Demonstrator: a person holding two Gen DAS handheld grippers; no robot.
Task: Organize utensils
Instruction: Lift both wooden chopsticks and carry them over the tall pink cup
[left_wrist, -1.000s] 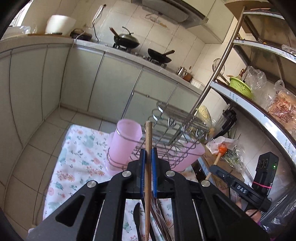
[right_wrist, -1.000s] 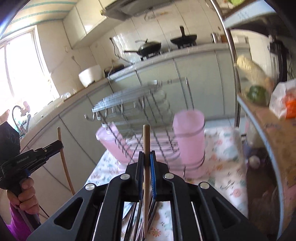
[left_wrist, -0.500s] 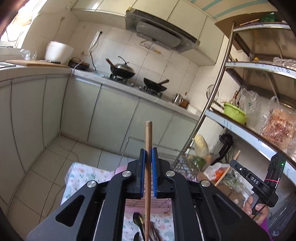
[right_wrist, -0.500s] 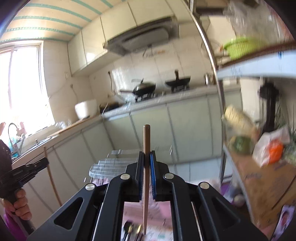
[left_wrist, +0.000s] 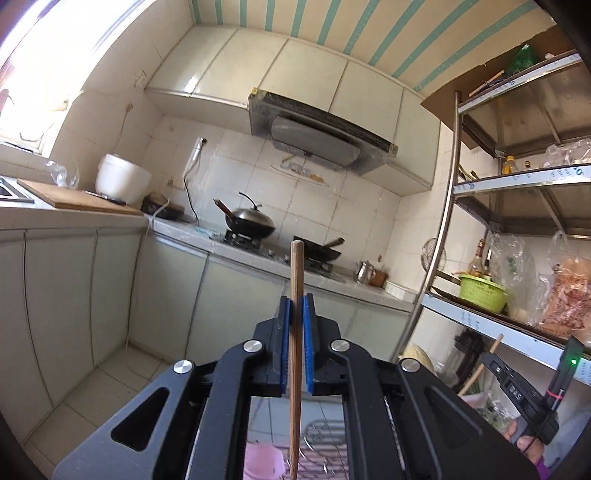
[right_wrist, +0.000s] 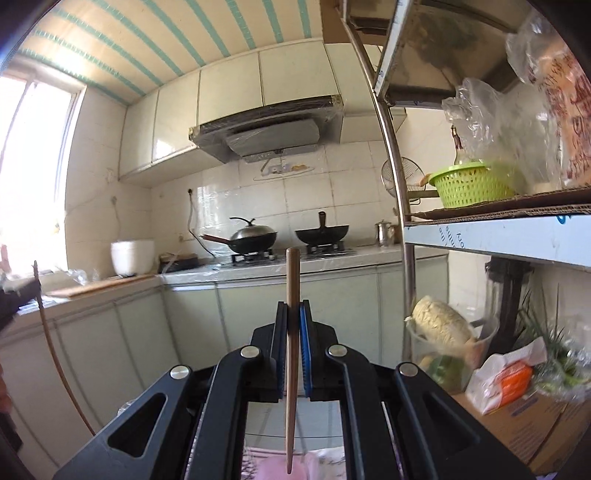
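My left gripper (left_wrist: 296, 308) is shut on a brown wooden chopstick (left_wrist: 295, 350) that stands upright between its blue pads. My right gripper (right_wrist: 293, 314) is shut on a second wooden chopstick (right_wrist: 291, 350), also upright. Both are raised high, facing the kitchen wall. The wire dish rack (left_wrist: 325, 439) and a pink cup (left_wrist: 264, 461) show only through the gap at the bottom of the left wrist view; a pink cup (right_wrist: 273, 467) shows below in the right wrist view. The right gripper with its chopstick also shows in the left wrist view (left_wrist: 495, 354).
A metal shelf unit (right_wrist: 495, 225) with a green basket (right_wrist: 472, 184), bags and food stands close on the right. A counter with two woks (right_wrist: 255, 236) and a white rice cooker (right_wrist: 132, 256) runs along the far wall. A cardboard box (right_wrist: 532, 421) sits lower right.
Both grippers have lifted and tilted up with their chopsticks. The rack, pink cups and floral cloth have dropped to the bottom edge of both views; the wall cabinets and ceiling now fill them.
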